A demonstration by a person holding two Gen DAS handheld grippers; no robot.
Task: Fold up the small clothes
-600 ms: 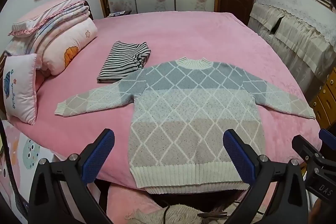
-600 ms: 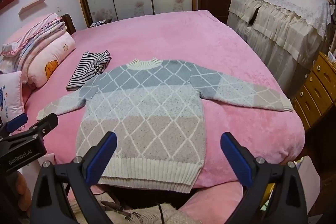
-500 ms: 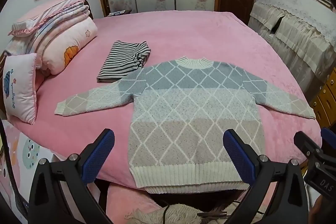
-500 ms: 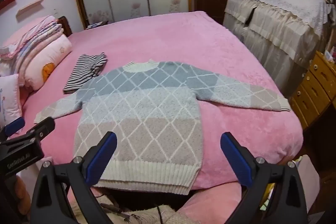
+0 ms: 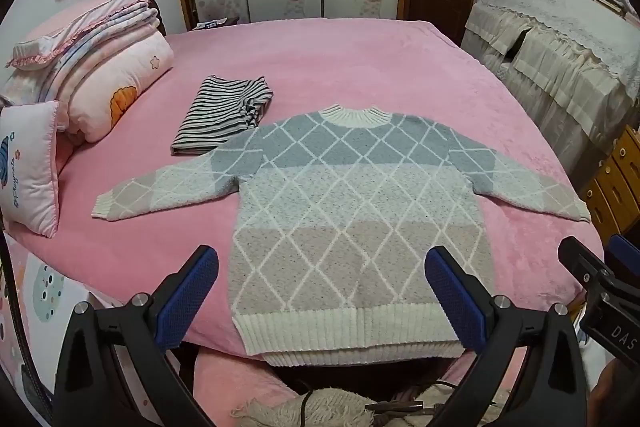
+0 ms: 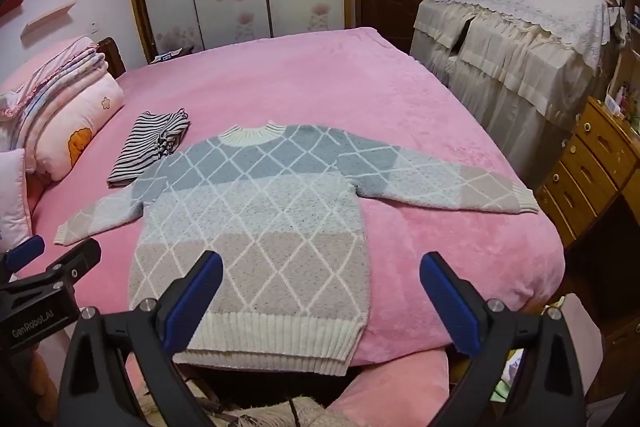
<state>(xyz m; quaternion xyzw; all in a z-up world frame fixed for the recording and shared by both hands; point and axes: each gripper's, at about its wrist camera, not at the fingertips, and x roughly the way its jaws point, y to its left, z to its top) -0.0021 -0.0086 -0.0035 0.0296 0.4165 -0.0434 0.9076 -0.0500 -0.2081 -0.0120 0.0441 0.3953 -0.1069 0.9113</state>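
Left wrist, sweater hem overhanging, partly hidden

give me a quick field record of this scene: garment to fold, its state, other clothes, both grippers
garment: diamond-pattern sweater
state: spread flat, front up, both sleeves out, hem at the near edge of the pink bed
other clothes: folded striped garment, beside the sweater's left sleeve
bedding: stacked quilts at the far left
left gripper: open, above the hem, holding nothing
right gripper: open, holding nothing
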